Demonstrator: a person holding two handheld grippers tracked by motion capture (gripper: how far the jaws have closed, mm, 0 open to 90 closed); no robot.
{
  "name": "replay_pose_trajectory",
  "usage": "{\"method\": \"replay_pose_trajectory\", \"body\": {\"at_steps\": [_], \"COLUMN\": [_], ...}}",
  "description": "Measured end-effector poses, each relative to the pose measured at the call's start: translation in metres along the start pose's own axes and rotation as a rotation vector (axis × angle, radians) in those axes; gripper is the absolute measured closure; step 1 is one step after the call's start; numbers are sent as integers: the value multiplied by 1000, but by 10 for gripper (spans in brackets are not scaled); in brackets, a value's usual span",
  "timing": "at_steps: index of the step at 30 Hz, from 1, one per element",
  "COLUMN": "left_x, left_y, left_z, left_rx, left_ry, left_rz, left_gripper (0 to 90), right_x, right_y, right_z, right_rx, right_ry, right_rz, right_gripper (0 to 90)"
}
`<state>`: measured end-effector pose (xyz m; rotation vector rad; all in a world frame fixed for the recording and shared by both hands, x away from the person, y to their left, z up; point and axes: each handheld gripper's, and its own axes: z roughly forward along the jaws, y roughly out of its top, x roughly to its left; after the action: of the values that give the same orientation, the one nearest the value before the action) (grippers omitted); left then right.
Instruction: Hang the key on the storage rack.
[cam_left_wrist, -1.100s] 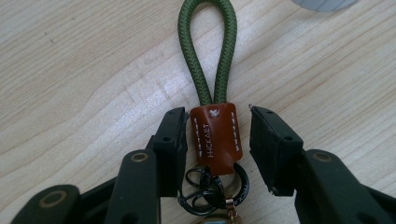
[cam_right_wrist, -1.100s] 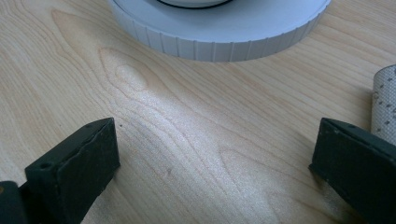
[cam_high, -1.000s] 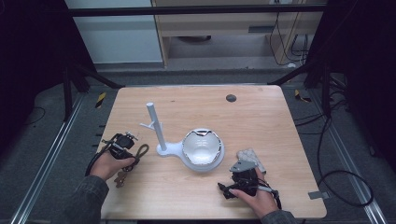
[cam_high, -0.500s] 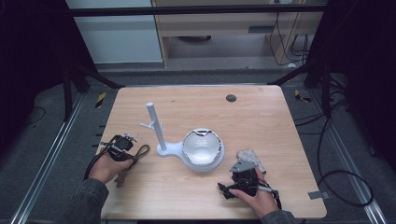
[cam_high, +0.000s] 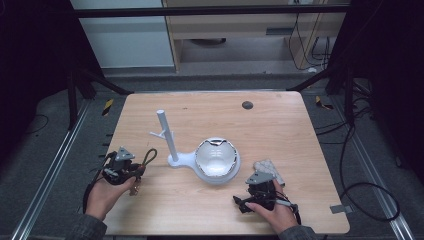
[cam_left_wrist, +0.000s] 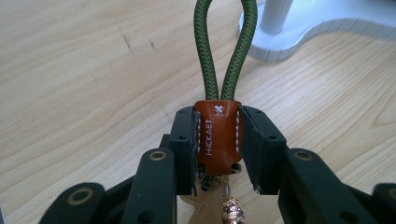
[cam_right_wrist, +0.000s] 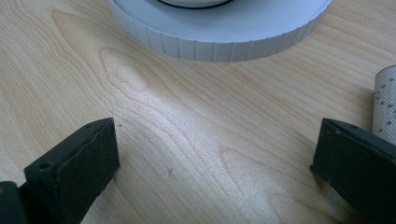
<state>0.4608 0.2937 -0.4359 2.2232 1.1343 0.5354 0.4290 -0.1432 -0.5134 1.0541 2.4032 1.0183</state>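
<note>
Left gripper (cam_left_wrist: 218, 140): clamped on brown leather tab (cam_left_wrist: 218, 135), lower centre.
Right gripper (cam_right_wrist: 215, 158): jaws wide, bare table (cam_right_wrist: 196, 121) between.
White stand (cam_high: 172, 140): mid-frame, apart.

My matt black plastic fingers (cam_left_wrist: 184, 140) pinch a smooth brown leather tab (cam_left_wrist: 217, 135) on braided green cord (cam_left_wrist: 224, 51); the desk (cam_left_wrist: 84, 70) is pale grained wood.

Left gripper (cam_left_wrist: 217, 140) at seven o'clock, jaws clamped tight; right gripper (cam_right_wrist: 215, 163) at five o'clock, jaws spread wide
</note>
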Motion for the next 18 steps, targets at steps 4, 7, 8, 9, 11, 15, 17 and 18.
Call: {"method": "replay_pose_trajectory", "body": {"at_steps": [4,7,8,9,11,15,17,18], "left_x": [-5,-6,-7,-7,-9,-16,-19,-21], "left_y": [-3,-2,-2,-2,-1,1,1,1], "left_z": [-8,-13,-14,-15,-19,-29,-33,-35], "left_rx": [-58,-91,-103,-111,-135,-193,-220,-233], "left_ry": [10,12,16,17,21,32,36,37], "left_rz": [-2,-5,-8,-10,-10,-2,-3,-4], "left_gripper": [663,664,664,664,664,664,664,664], "right_x": [0,0,0,0,0,0,0,0], "right_y": [0,0,0,0,0,0,0,0], "right_z": [0,0,0,0,0,0,0,0], "right_rx": [0,0,0,0,0,0,0,0], "right_ry": [-1,-1,-1,-1,-1,-1,-1,-2], "right_rz": [0,1,2,1,1,1,1,1], "right_gripper": [2,2,2,2,2,2,2,2]}}
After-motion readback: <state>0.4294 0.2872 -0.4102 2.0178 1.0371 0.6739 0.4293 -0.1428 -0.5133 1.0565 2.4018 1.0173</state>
